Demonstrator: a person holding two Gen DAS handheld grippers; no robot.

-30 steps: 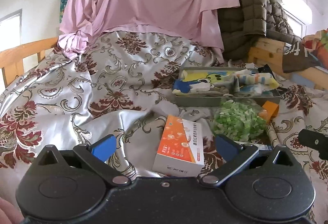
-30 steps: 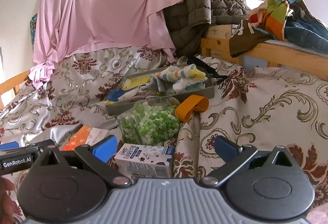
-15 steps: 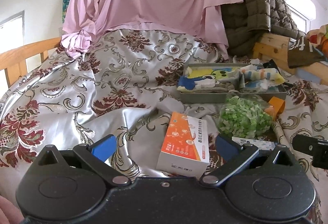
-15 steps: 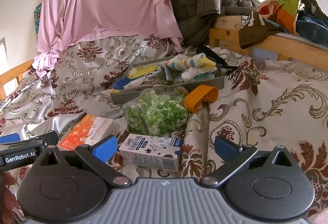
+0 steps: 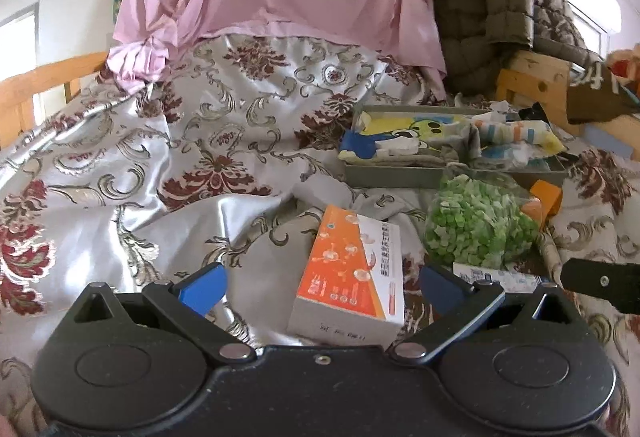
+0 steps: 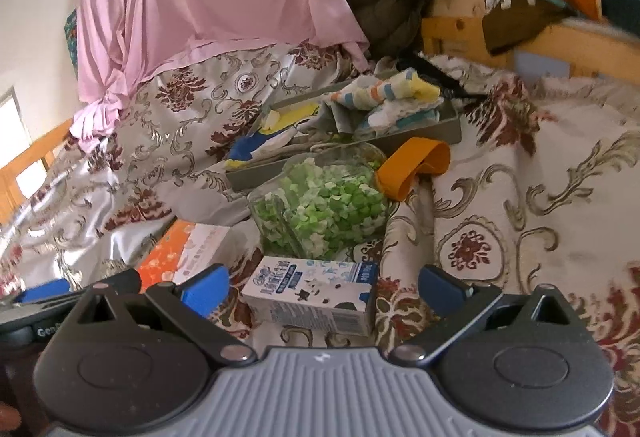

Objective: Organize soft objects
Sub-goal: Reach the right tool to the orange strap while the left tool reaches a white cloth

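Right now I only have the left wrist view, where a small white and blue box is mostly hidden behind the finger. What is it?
Observer: In the right wrist view it is a small milk carton lying on its side, in front of the right gripper, whose jaws stand open with nothing between them.
Operator: Is it touching the bag of green pieces?
Observer: The bag of green pieces lies just behind the carton; whether they touch I cannot tell.
Operator: And the orange thing behind the bag?
Observer: It is an orange strap bent into a loop, lying on the bedspread in front of the grey tray.
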